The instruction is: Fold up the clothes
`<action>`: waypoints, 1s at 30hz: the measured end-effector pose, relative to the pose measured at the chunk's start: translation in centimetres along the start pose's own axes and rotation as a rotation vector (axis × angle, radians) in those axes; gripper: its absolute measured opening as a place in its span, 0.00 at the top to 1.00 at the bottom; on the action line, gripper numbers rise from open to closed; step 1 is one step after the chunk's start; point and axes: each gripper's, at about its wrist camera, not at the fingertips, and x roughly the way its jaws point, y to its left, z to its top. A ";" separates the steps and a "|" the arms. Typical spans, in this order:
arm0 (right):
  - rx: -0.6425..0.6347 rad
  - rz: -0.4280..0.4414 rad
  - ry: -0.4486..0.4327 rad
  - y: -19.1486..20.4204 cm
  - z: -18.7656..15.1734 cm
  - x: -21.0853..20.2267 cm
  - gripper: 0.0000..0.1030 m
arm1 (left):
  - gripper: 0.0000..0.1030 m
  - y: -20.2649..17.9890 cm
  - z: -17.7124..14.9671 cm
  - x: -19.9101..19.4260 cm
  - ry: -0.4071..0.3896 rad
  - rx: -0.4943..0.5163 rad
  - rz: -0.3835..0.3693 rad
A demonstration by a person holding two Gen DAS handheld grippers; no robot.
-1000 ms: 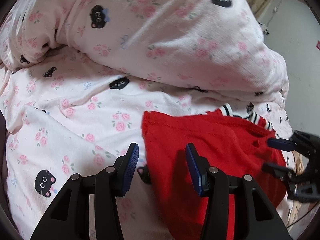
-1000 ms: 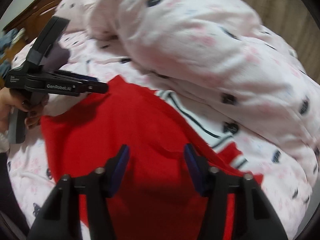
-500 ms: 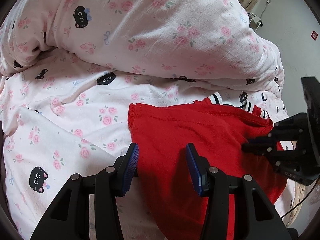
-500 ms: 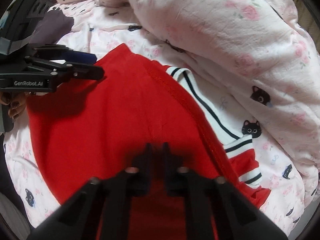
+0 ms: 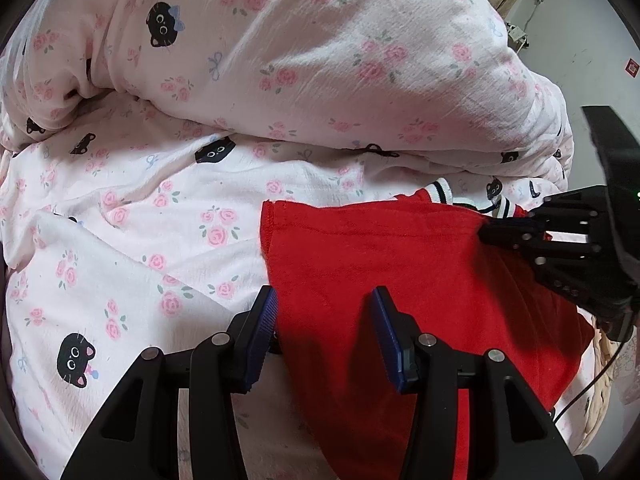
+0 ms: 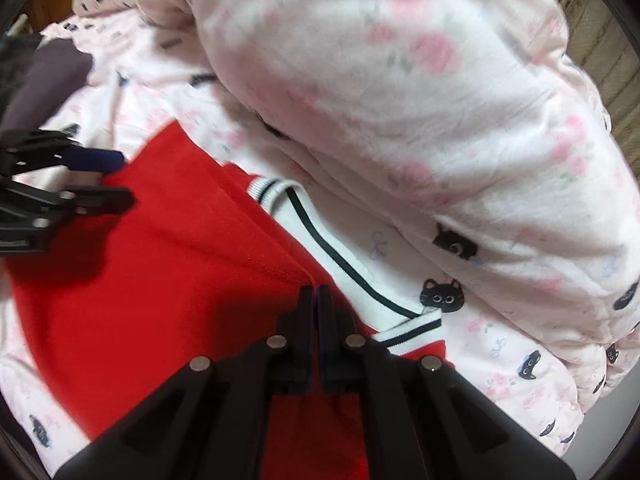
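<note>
A red garment [image 5: 384, 264] with a white, navy-striped trim [image 6: 320, 240] lies on the bed; it also shows in the right wrist view [image 6: 160, 264]. My left gripper [image 5: 324, 308] is open, straddling the garment's left edge near its front, and also appears in the right wrist view [image 6: 120, 180]. My right gripper [image 6: 314, 300] is shut, its tips pressed at the red hem beside the striped trim; it also shows in the left wrist view [image 5: 486, 230] at the garment's right side. Whether cloth is pinched between its jaws is not visible.
The bed is covered by a pink sheet [image 5: 140, 248] with roses and black cats. A bulky matching duvet [image 5: 320, 60] is heaped behind the garment. A grey cloth [image 6: 48, 76] lies at far left. Wall and floor show at right [image 5: 580, 40].
My right gripper has closed from open to shut and moved to the hem by the striped trim. My left gripper stays open and has edged forward at the garment's left edge.
</note>
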 end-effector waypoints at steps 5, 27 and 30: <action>0.043 0.004 -0.005 -0.6 0.0 0.9 0.96 | 0.58 0.1 -0.1 0.6 0.015 0.003 0.009; -0.040 0.036 -0.045 -4.5 -7.7 -4.6 0.86 | 0.57 0.3 0.1 0.8 0.015 0.001 0.019; -0.061 0.039 -0.036 -4.1 -7.6 -4.3 0.76 | 0.57 0.0 0.2 1.2 0.017 0.001 0.019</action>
